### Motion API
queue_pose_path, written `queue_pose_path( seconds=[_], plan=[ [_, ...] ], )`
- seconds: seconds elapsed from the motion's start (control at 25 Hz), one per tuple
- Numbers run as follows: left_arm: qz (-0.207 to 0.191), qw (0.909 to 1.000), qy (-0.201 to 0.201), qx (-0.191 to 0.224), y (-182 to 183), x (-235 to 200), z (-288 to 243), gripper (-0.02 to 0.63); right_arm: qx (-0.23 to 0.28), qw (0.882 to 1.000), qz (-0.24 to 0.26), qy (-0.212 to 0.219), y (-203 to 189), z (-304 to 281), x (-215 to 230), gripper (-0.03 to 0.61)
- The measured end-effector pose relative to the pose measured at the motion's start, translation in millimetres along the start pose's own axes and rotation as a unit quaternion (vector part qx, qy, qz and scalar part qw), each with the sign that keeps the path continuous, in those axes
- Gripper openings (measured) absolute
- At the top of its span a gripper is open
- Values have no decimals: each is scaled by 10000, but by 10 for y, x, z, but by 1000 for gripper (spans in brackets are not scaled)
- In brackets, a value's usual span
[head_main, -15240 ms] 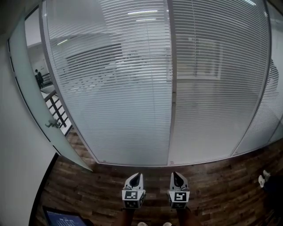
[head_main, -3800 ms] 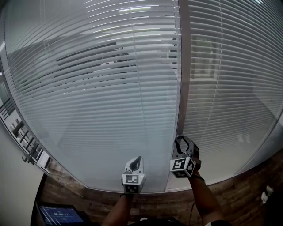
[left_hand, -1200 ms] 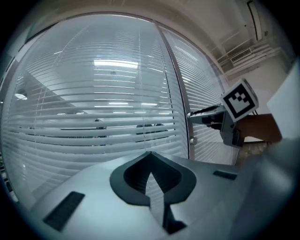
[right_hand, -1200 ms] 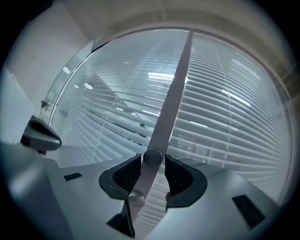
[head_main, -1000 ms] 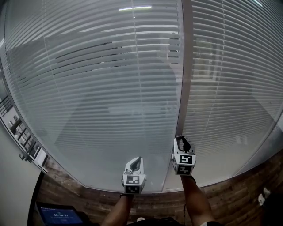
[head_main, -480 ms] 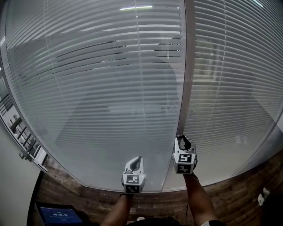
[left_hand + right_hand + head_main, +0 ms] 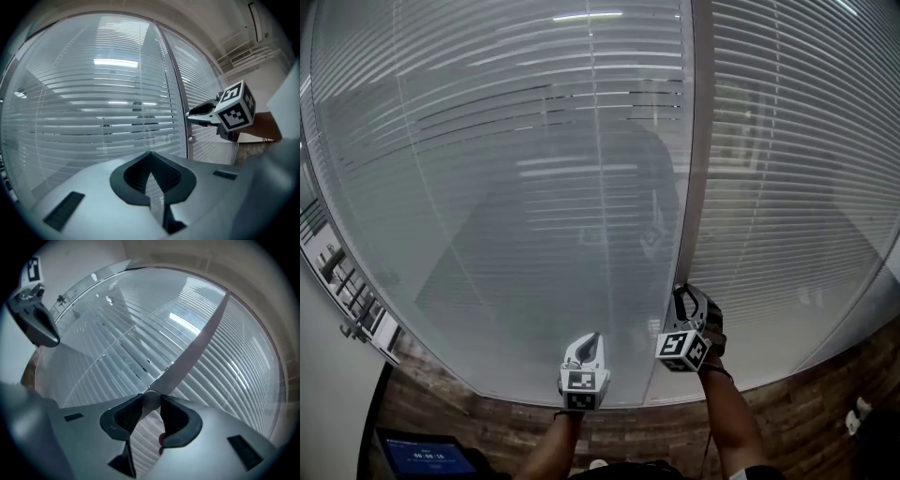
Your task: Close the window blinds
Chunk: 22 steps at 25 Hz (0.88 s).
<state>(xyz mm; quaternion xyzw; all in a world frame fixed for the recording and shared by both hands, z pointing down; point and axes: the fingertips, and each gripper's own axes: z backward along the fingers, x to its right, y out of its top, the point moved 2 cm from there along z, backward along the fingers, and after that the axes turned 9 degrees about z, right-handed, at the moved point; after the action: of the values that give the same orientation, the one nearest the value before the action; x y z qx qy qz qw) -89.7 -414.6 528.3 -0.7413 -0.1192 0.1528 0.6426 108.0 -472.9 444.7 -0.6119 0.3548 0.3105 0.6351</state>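
**Right claw clamped on the tilt knob, blinds partly shut**

The white horizontal-slat blinds [image 7: 534, 187] hang behind a tall glass pane [image 7: 487, 319], left of a slim grey metal post [image 7: 695, 169]. A second slatted panel stands to its right. Low on that post sits a small round grey knob [image 7: 151, 401], and the right claw [image 7: 682, 300] points level at it. Its dark ribbed jaws have just been closing and now press on the knob from both sides, with the whole claw rolled over to one side. The left claw [image 7: 150, 159] waits just beside it, aimed at the glass, jaws together with nothing between them.

The slats look thin, light and easily bent, but they appear to be sealed behind the glass, so no claw can touch them. The knob is probably the only place to take hold. It looks hard, smooth and short, so it would likely slip under a loose grip; the jaws should sit square across its middle and turn about its own axis, without pulling outward.

On the left panel the lower slats read as a flat, pale sheet, while dark gaps show between the upper ones, so more turning seems needed. The glass is glossy and mirrors ceiling lights.
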Motion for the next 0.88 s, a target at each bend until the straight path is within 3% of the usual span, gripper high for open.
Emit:
queue_pose_path(
  seconds=[0.28, 0.52, 0.68, 0.8, 0.88],
  plan=[
    [187, 9997, -15, -147, 36, 39, 52, -6, 6, 9914, 1309, -25, -7, -3, -45, 127],
    [180, 9998, -42, -98, 13, 23, 23, -6, 57, 9830, 1832, -46, -20, -10, -59, 127],
    [105, 9999, -42, -85, 9, 28, -2, -6, 117, 9923, 1228, 87, -20, -15, -48, 127],
    [93, 9999, -76, -58, 22, 58, -7, -6, 191, 9992, 215, 280, -42, 19, -66, 132],
    [62, 9999, -76, -50, 14, 49, -13, -6, 252, 9973, -600, 341, -56, 44, -58, 143]
  ],
)
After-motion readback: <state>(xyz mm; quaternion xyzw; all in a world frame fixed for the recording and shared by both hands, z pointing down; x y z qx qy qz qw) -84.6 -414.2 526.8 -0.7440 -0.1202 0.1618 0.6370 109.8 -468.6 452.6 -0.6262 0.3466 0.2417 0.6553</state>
